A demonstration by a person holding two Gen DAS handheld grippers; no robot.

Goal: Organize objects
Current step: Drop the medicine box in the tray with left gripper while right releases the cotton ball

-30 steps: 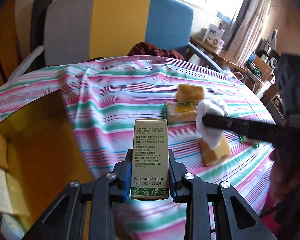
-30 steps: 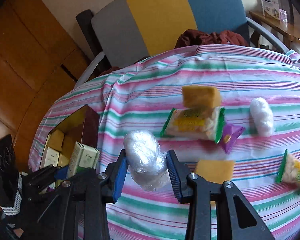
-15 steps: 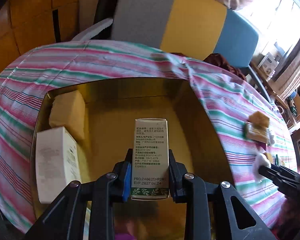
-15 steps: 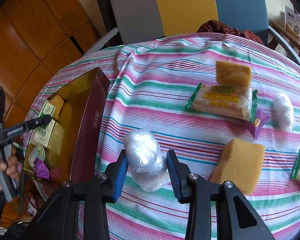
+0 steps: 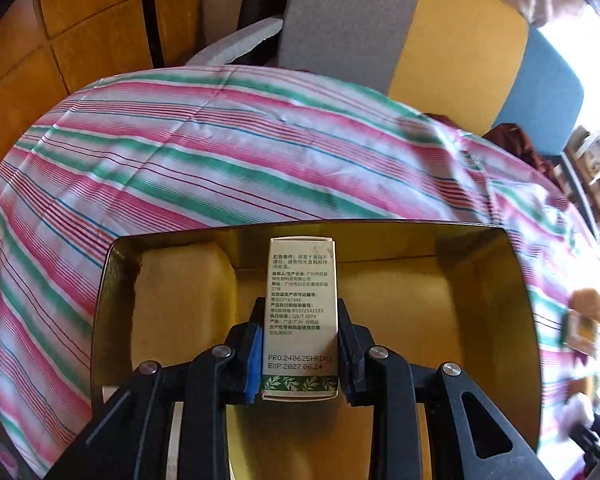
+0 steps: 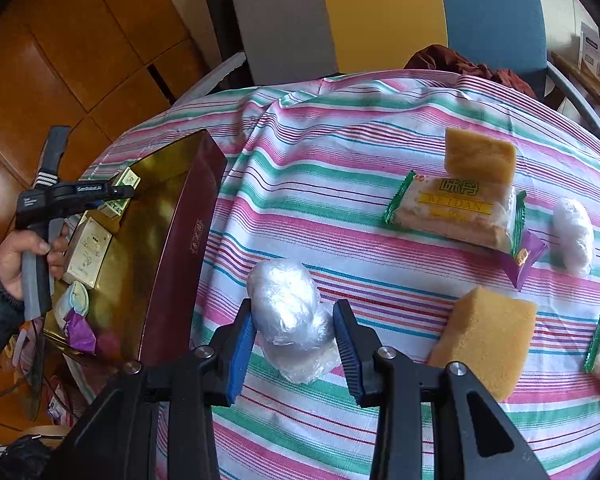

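Here, left gripper (image 5: 299, 354): jaws clamped on a small printed carton (image 5: 301, 312), upright over the gold box (image 5: 516, 280).
Right gripper (image 6: 294, 346): jaws gripping a plastic-wrapped bundle (image 6: 290, 316) above the striped counter (image 6: 340, 168), right of the box.
Box: sponge (image 5: 180, 300) at far left.

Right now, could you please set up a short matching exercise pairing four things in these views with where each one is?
Things:
1. small printed carton
2. plastic-wrapped bundle
3. snack packet
4. purple wrapper

Places:
A. lying in the gold box
B. between the right gripper pads
C. on the striped cloth, against a sponge
D. clamped in the left gripper, over the box

Pairs: 1-D, 2-B, 3-C, 4-A
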